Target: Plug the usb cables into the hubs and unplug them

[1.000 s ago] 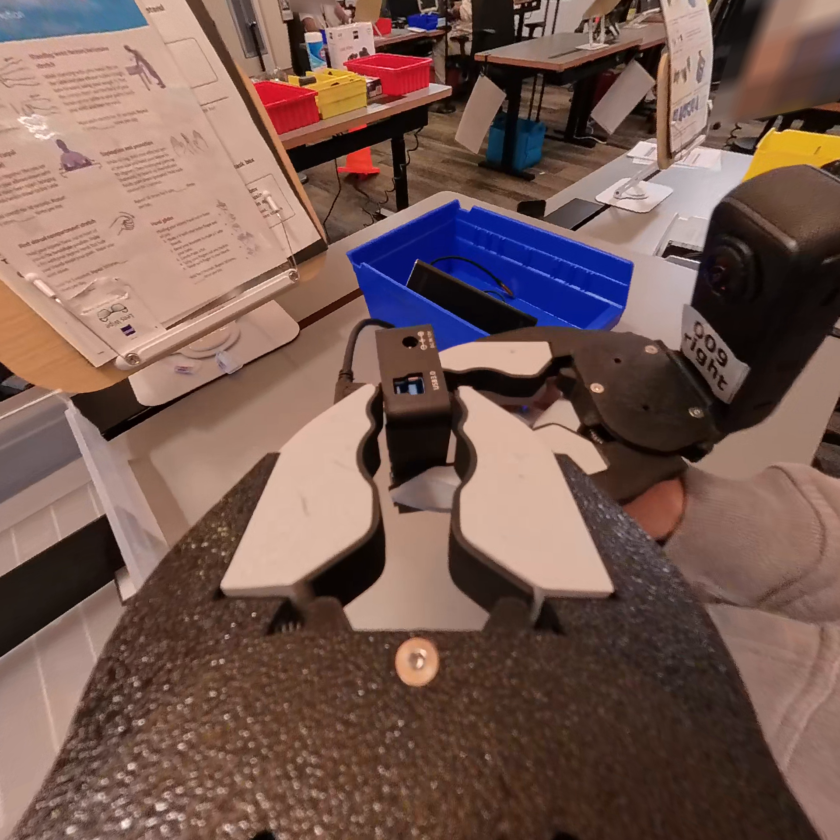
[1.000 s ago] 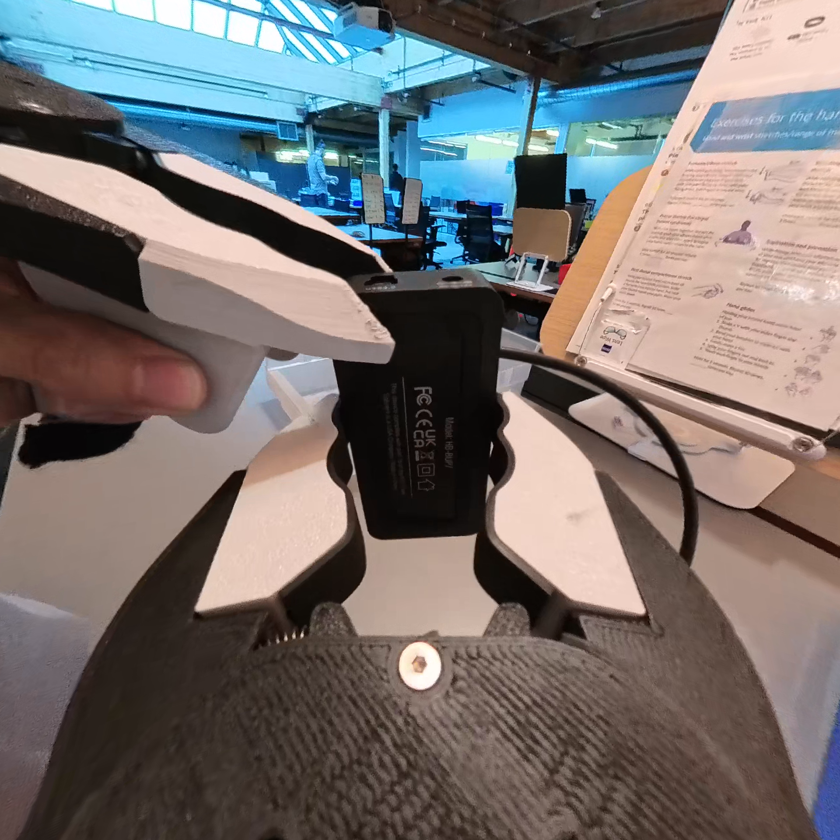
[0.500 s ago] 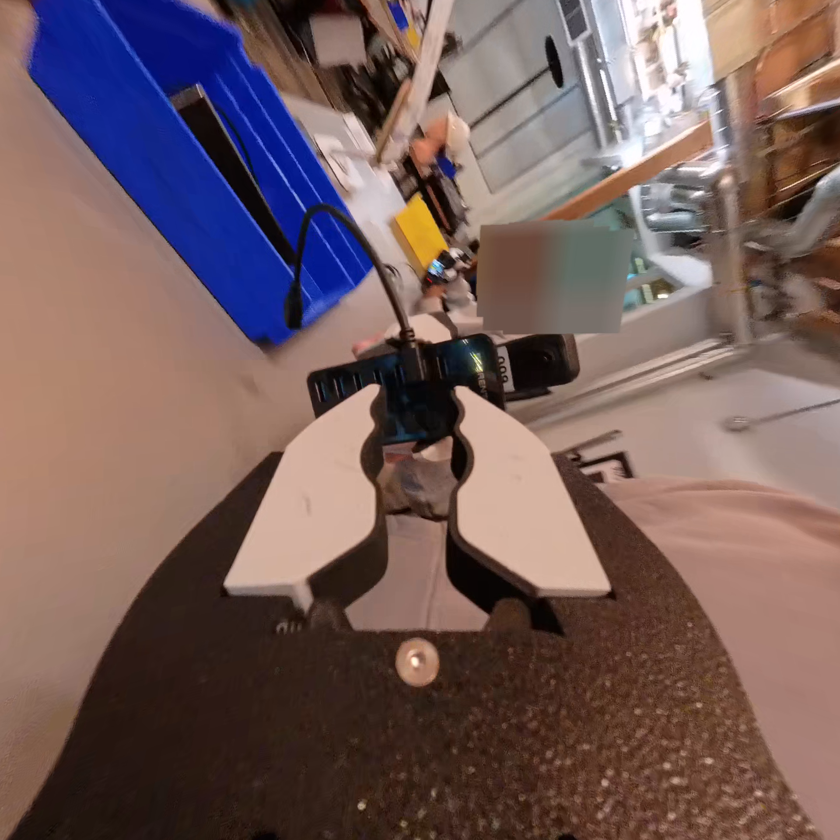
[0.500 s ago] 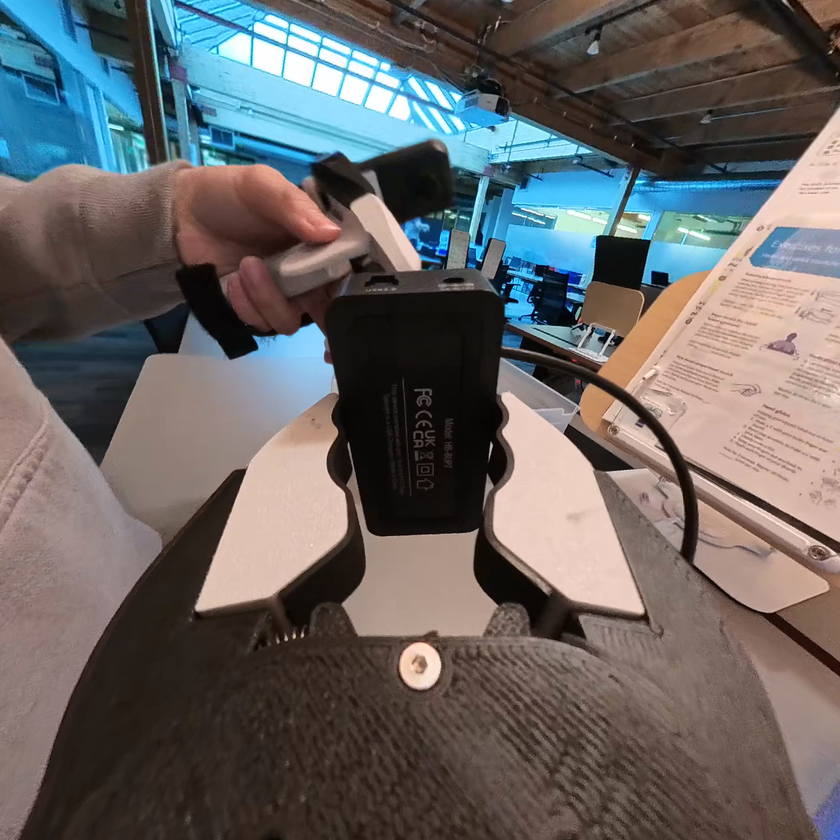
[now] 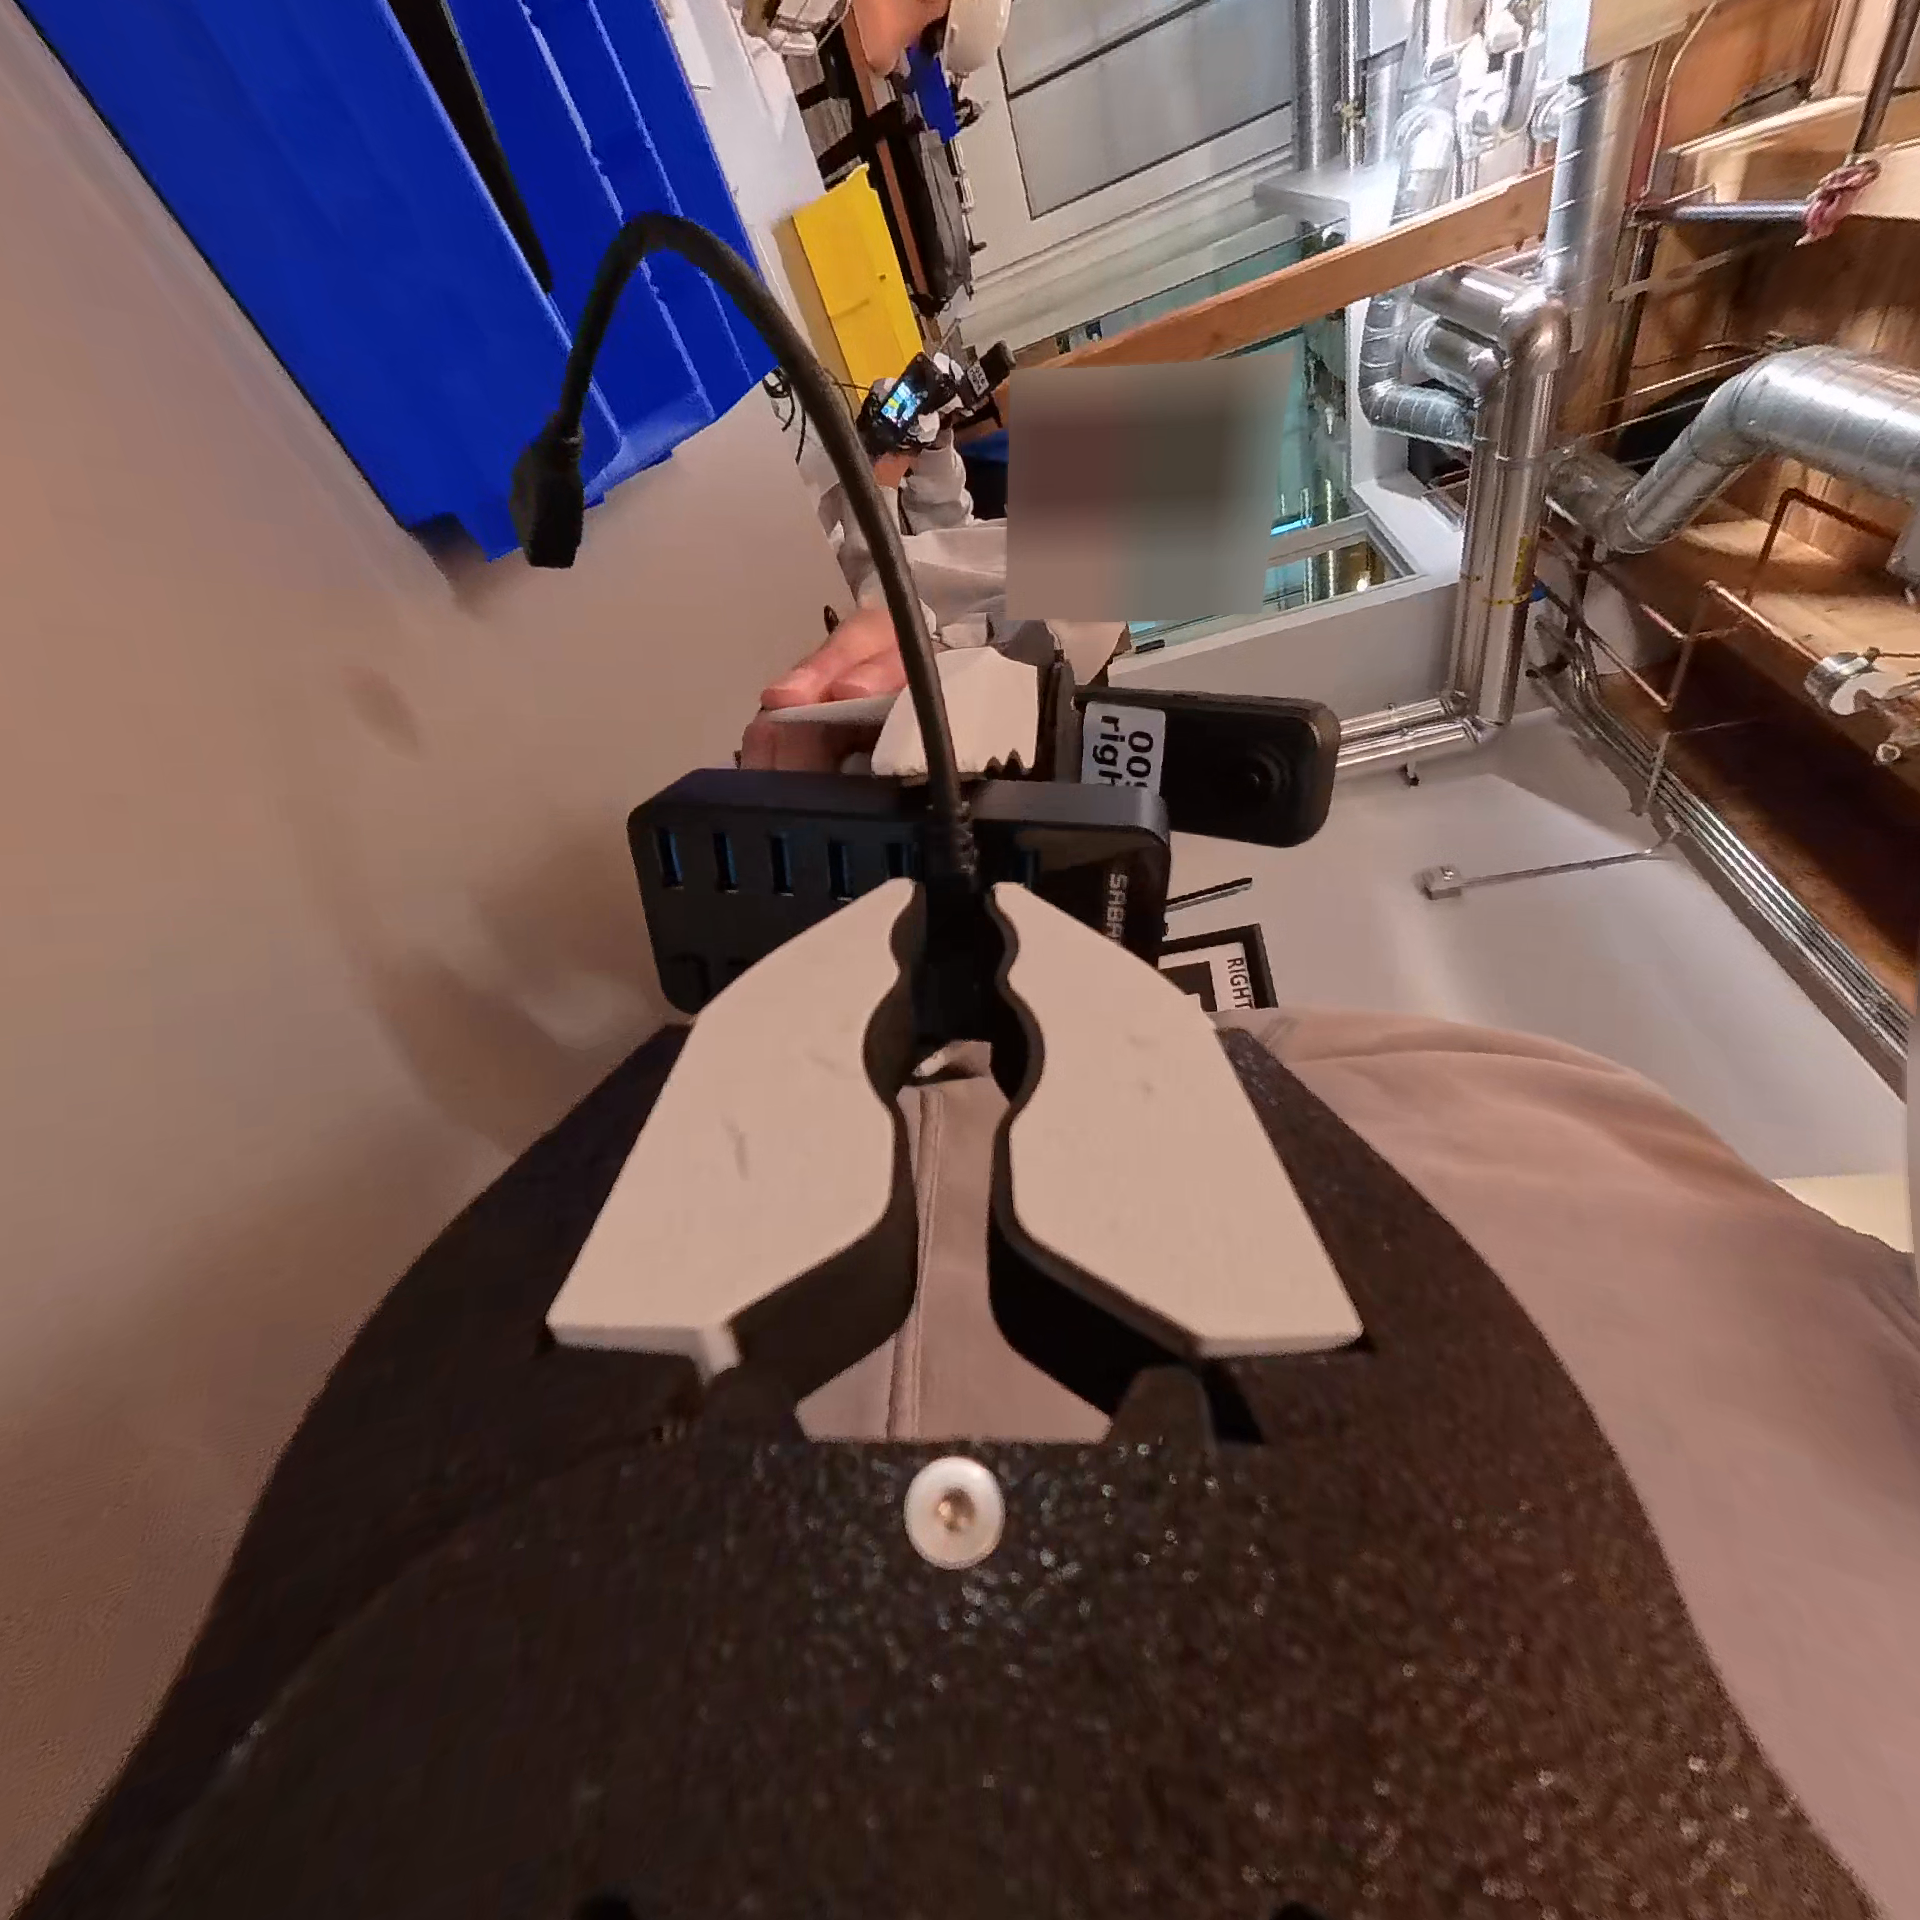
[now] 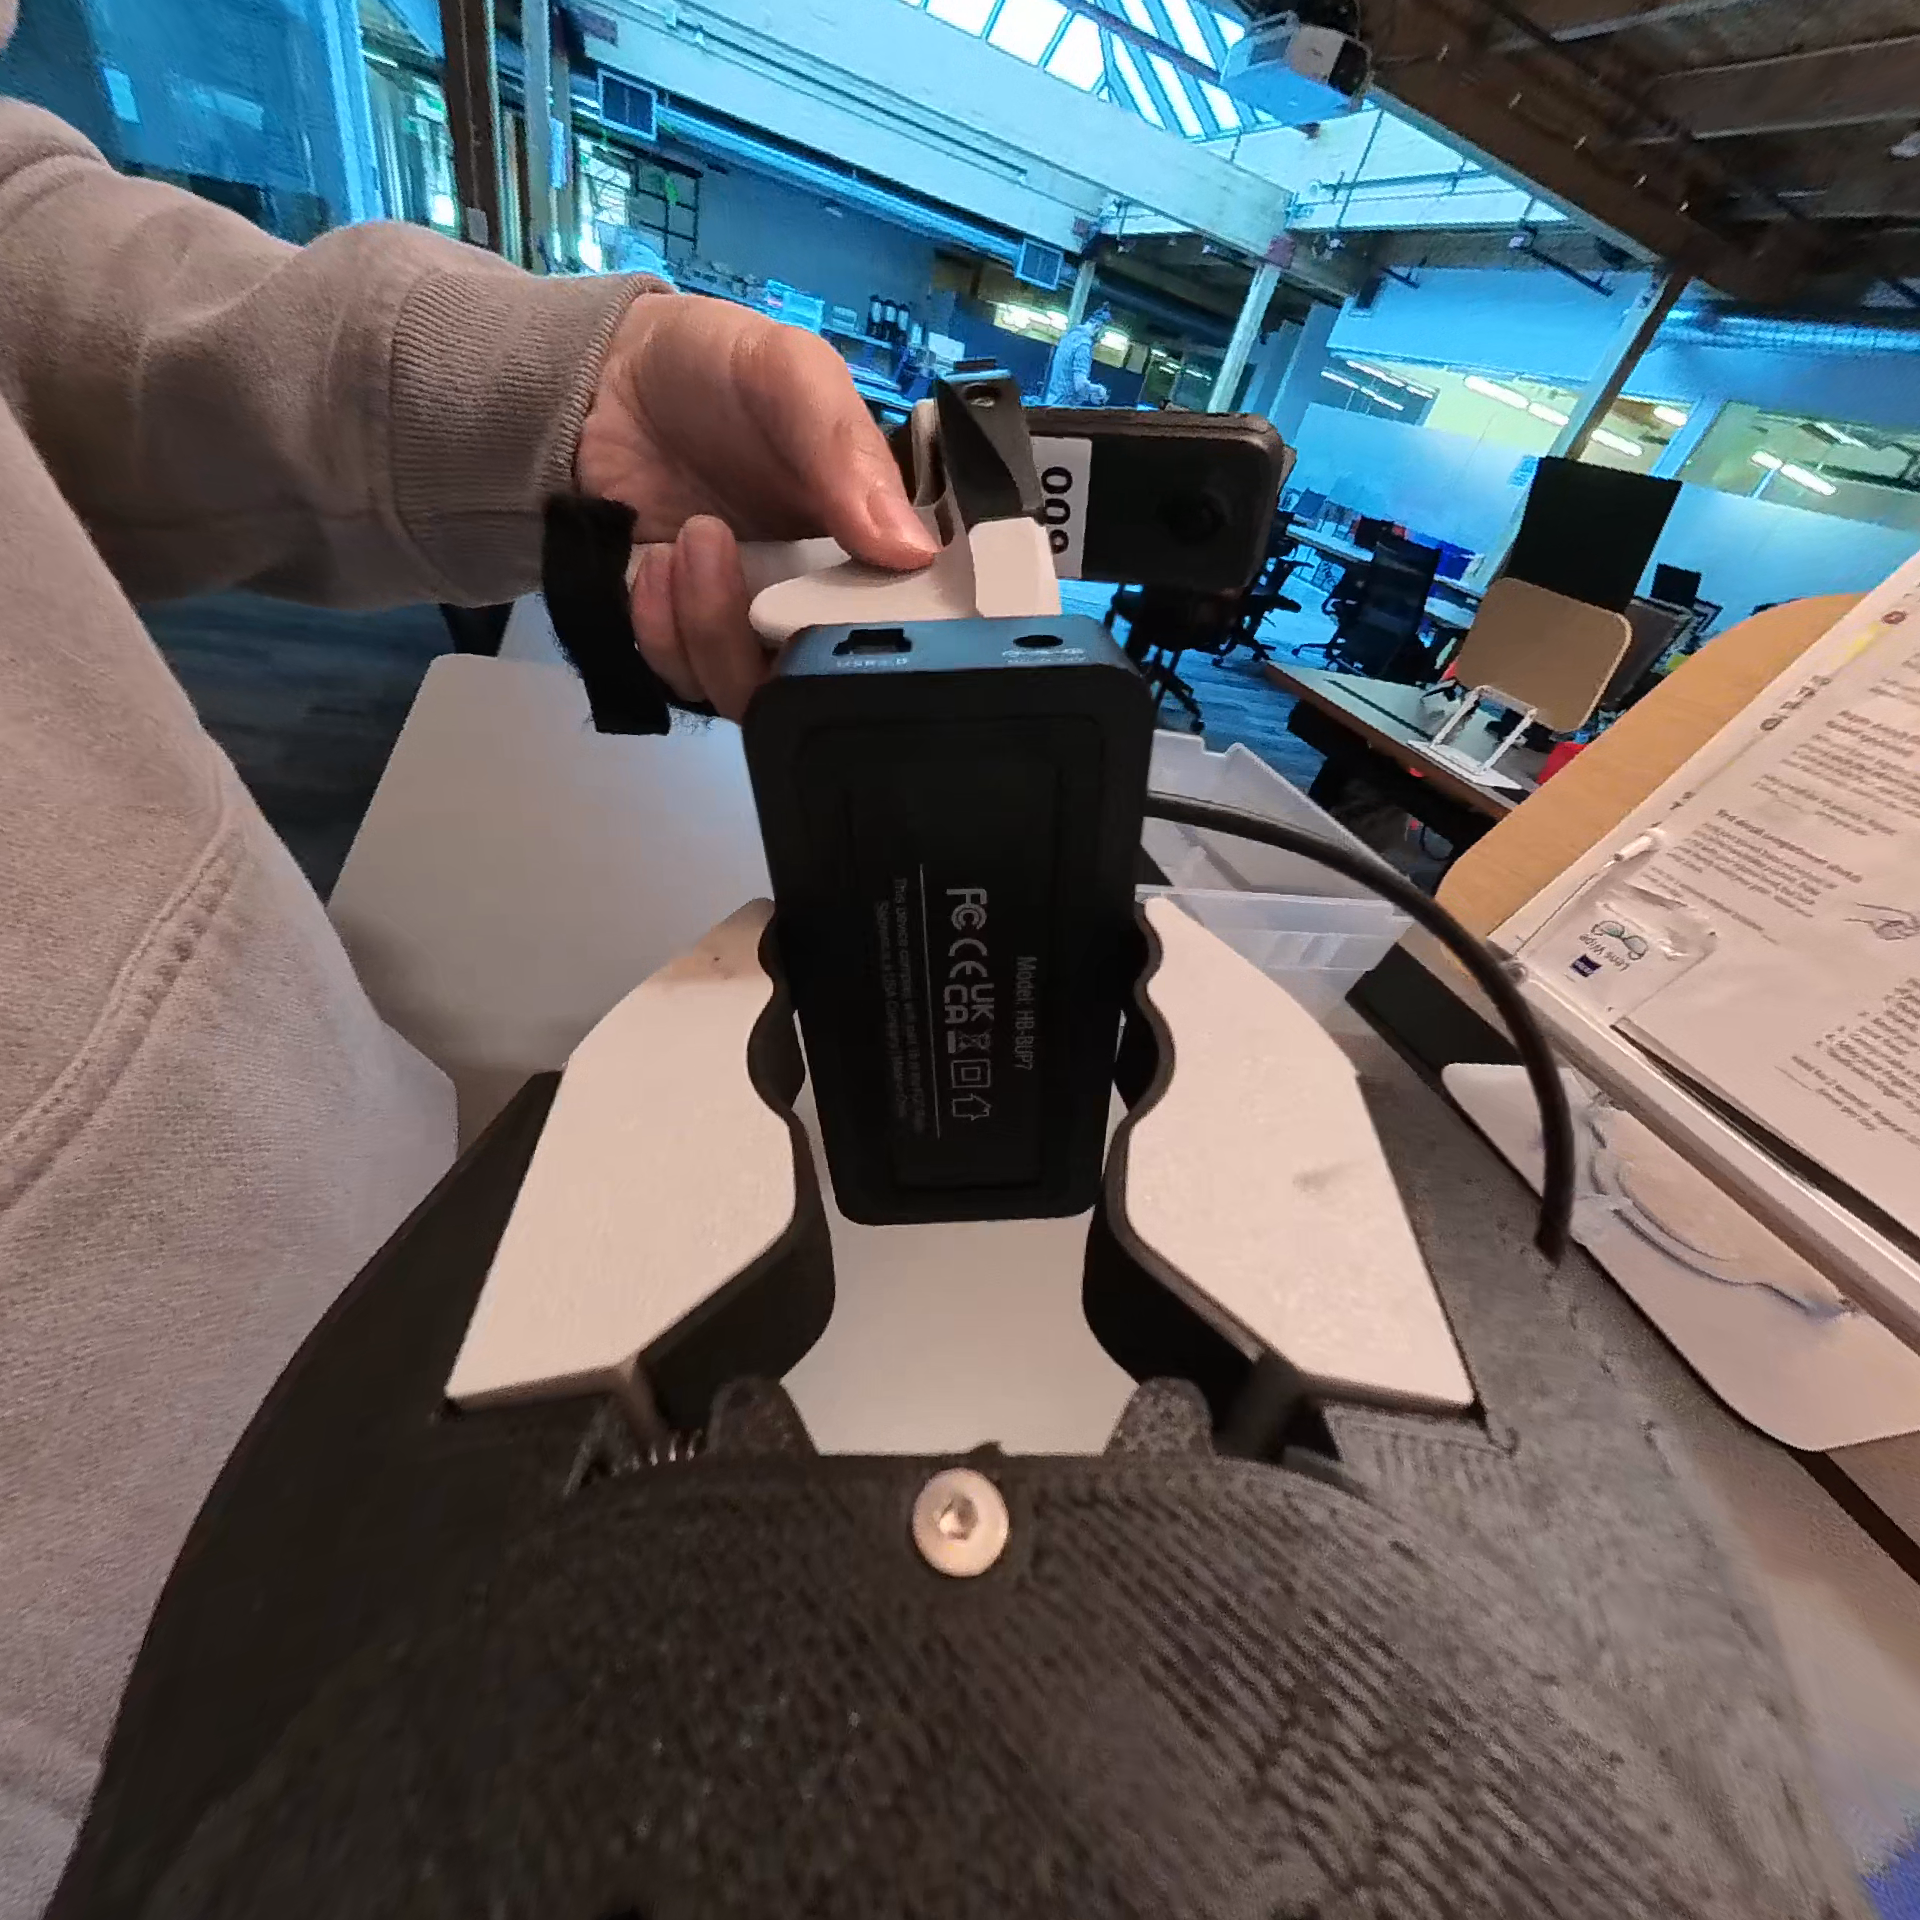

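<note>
My right gripper [image 6: 956, 914] is shut on a black USB hub [image 6: 951, 831] and holds it above the table, underside toward its camera. My left gripper [image 5: 951, 894] is shut on the black plug [image 5: 951, 966] of a short black cable [image 5: 831, 395]. The plug meets the hub's [image 5: 810, 873] row of ports; I cannot tell how deep it sits. The cable arcs up, and its free end [image 5: 545, 509] hangs in the air. In the right wrist view the left gripper [image 6: 966, 566] sits behind the hub's far end, and the cable [image 6: 1455, 935] curves to the right.
A blue bin [image 5: 364, 208] stands on the table [image 5: 208, 831], with a yellow bin [image 5: 852, 270] beyond it. A document stand with printed sheets [image 6: 1714, 883] and a clear plastic box [image 6: 1268, 914] are to the right. A person's beige sleeve [image 6: 208, 935] fills the left.
My left gripper has rolled onto its side and swung round to the hub's port side, bringing the plug up to the ports. The right gripper kept hold of the hub.
</note>
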A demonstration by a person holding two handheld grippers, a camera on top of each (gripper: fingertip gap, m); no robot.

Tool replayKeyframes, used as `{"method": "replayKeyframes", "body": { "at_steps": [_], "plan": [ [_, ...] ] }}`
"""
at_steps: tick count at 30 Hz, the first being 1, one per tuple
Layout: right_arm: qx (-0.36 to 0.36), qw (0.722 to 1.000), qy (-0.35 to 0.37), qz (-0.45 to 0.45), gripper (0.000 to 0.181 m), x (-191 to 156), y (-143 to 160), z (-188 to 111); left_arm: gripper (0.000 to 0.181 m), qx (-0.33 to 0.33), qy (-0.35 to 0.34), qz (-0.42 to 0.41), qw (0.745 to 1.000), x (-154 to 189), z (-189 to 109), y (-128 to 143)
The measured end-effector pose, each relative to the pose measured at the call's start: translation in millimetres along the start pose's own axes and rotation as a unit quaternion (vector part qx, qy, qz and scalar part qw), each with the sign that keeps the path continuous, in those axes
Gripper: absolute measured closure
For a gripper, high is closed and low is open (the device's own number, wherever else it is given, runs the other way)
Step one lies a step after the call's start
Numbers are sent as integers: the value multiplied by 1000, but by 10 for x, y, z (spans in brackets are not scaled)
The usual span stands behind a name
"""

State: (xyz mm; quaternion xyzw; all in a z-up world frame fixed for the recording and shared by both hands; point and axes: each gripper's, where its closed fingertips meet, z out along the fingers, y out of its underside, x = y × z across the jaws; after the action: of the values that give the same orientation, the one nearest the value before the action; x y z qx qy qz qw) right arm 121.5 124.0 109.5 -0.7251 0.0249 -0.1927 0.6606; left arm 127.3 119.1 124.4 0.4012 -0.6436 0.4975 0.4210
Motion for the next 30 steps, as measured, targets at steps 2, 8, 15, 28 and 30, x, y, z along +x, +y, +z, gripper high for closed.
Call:
{"method": "replayKeyframes", "body": {
  "at_steps": [2,8,15,28,30],
  "plan": [
    [3,1000,0,9,121,3,-3,1,173,8,-4,14,1000,2,0,-9],
    [17,999,7,50,121,55,-18,12,173,45,35,-26,998,34,35,-40],
    [-89,996,-20,12,121,10,208,46,173,40,-50,15,998,-143,47,12],
    [-218,974,-14,-59,121,18,457,119,171,18,-158,57,986,-349,-11,38],
    [-196,979,-22,-43,121,17,417,106,173,30,-93,30,995,-281,9,16]
  ]
}}
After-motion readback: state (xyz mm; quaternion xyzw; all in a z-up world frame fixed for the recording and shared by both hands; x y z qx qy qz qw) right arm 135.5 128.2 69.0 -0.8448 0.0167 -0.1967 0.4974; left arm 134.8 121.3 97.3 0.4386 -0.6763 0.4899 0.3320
